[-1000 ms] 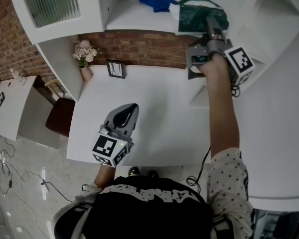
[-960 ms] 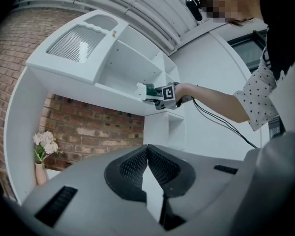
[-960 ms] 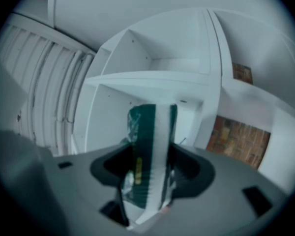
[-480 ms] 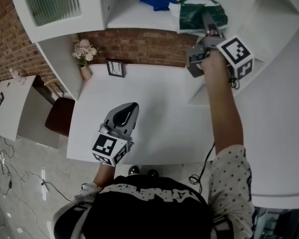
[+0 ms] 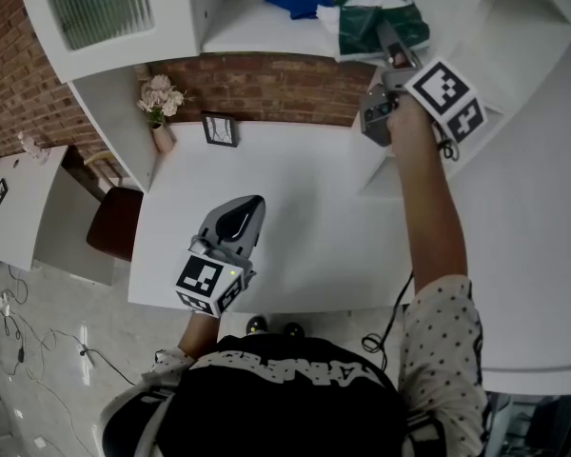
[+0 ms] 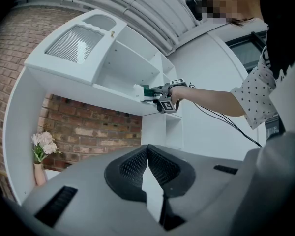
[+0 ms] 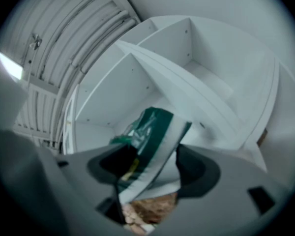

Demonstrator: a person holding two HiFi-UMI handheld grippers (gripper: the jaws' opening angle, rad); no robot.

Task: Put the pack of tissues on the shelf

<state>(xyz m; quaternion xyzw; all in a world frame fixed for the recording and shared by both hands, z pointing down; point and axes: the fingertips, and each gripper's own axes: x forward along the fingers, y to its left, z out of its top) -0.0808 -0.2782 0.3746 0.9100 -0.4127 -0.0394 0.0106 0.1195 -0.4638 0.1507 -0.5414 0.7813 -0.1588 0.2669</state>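
Pack of tissues (image 5: pixel 373 22) already rests on the shelf (image 5: pixel 247 29), upper right of frame. Right gripper (image 5: pixel 390 42) has just been opening its jaws, with the pack loose between them; left gripper (image 5: pixel 250 205) is closed and empty. Only pulling back seems left.

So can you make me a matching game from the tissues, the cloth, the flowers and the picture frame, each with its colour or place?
Things:
1. tissues
2. cloth
3. flowers
4. frame

Colour or place:
A. in a vase
B. dark rim, square
C. blue
D. green and white

Pairs: 1-D, 2-C, 3-A, 4-B
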